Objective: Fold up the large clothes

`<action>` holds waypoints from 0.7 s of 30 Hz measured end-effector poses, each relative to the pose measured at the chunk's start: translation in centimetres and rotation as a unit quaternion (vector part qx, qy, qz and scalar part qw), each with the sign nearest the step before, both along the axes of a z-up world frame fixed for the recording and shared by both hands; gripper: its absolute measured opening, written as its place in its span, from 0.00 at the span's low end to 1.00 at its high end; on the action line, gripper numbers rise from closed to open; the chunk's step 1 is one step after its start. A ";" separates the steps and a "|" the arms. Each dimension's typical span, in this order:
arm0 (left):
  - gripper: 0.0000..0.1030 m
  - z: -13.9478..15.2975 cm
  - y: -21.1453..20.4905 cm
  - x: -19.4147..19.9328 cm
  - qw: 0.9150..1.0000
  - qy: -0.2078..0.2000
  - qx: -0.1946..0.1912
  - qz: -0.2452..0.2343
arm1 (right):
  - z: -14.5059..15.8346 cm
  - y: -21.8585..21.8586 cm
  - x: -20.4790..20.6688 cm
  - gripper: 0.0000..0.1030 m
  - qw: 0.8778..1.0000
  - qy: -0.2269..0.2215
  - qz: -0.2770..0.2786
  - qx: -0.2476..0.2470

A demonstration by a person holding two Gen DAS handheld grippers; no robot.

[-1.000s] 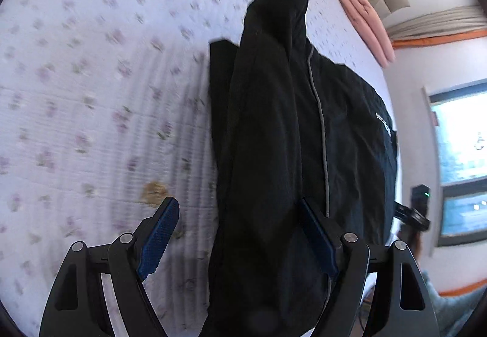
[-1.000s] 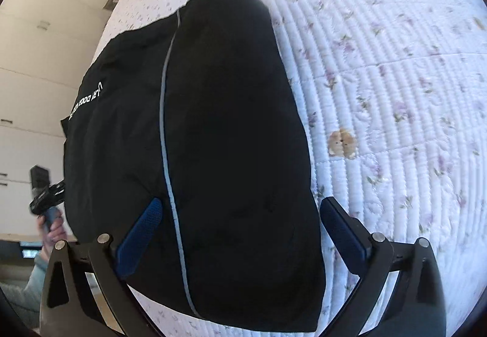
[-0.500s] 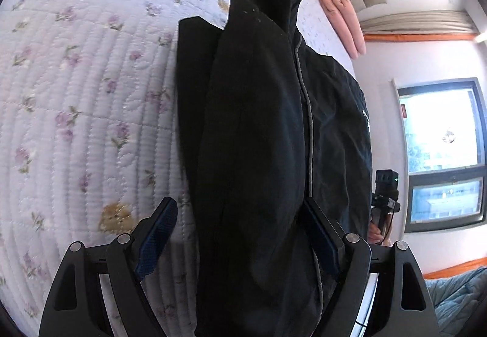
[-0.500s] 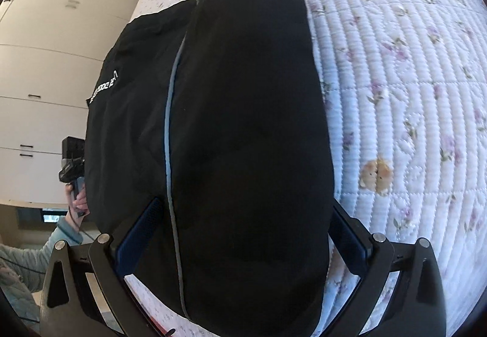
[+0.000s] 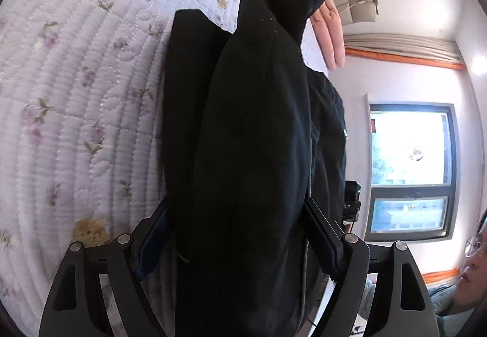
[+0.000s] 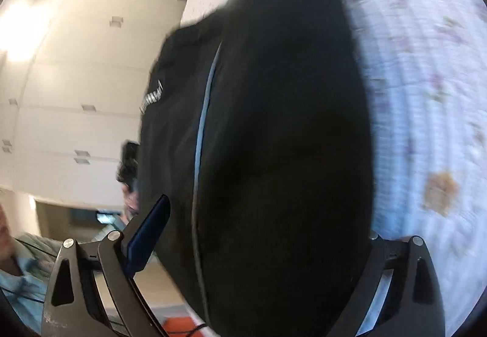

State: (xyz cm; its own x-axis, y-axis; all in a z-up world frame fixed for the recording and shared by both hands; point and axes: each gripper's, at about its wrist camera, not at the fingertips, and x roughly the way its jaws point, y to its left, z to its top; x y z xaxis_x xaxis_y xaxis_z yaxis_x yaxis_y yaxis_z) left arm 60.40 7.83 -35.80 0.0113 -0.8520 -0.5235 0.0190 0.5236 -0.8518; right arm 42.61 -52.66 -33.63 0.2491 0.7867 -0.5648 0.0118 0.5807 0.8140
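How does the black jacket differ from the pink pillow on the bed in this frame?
The black jacket is dark and fills the view; the pink pillow is pale and a small strip. The jacket lies bunched lengthwise on the floral quilt; the pillow sits at its far edge, partly behind the jacket. Both are soft fabric.

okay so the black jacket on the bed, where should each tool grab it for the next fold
Probably the near end of the black jacket, one tool at each side edge, coming in low from the near bed edge. It lies lengthwise as a long, thick bundle on the quilt, so its near end already sits between the fingers of the left tool and right tool.
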 end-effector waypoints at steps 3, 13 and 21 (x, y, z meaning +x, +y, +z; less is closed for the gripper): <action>0.80 -0.2 -0.3 0.0 1.000 0.002 -0.007 -0.002 | 0.1 0.6 0.6 0.95 1.000 -0.009 -0.013 0.009; 0.41 2.5 -2.5 -1.7 0.995 -0.083 0.057 0.013 | 4.6 4.4 -1.6 0.60 0.992 -0.065 -0.048 -0.094; 0.32 8.2 -2.4 -5.8 0.986 -0.162 0.026 0.039 | 9.2 8.6 -4.4 0.50 0.981 -0.127 -0.039 -0.142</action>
State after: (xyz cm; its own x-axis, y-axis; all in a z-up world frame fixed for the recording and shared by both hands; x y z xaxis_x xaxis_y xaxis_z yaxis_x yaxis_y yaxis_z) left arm 54.63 5.40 -27.57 0.2489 -0.8143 -0.5244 0.2435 0.5767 -0.7799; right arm 38.23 -44.03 -24.45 0.4632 0.5803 -0.6698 -0.1184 0.7896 0.6021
